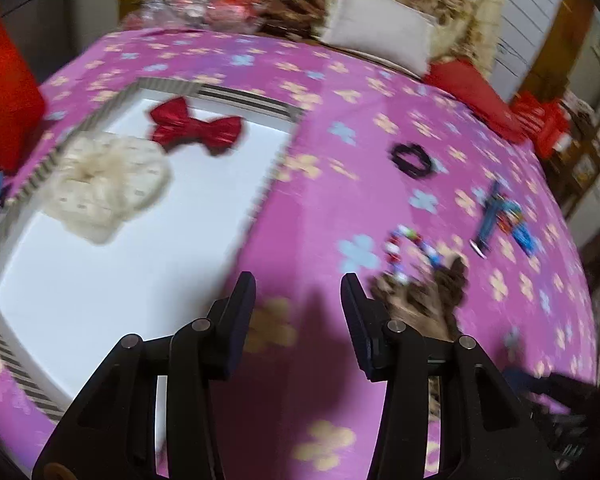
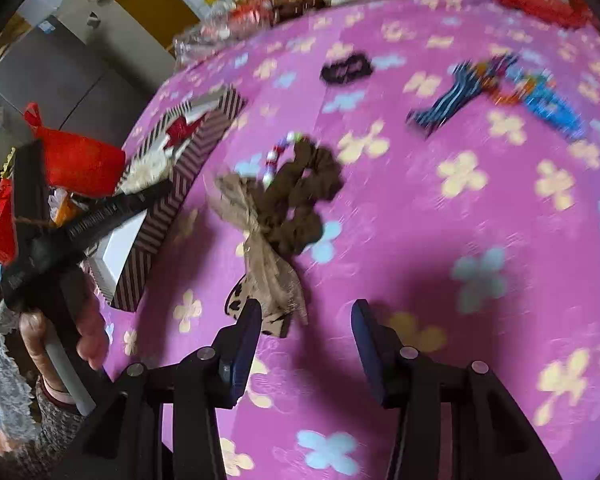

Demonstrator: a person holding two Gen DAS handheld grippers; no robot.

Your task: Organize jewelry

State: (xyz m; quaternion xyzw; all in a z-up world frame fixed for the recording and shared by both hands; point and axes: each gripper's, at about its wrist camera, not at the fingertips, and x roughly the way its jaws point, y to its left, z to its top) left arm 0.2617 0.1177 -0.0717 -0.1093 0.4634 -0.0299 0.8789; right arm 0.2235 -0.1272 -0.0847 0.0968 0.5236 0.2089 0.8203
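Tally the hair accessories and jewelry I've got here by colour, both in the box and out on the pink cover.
Red: 1, bow in the box
Cream: 1, scrunchie in the box
Black: 1, hair tie
Brown: 1, bow scrunchie
Multicolour: 1, beaded bracelet
Blue, partly multicoloured: 2 clips, though blur makes that count uncertain
Total: 7

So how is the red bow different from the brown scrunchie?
The red bow lies inside the striped box; the brown scrunchie lies outside it on the pink cloth. The red bow looks flat and shiny; the brown scrunchie is ruffled, dull, with a tan tail. Neither is held by a gripper.
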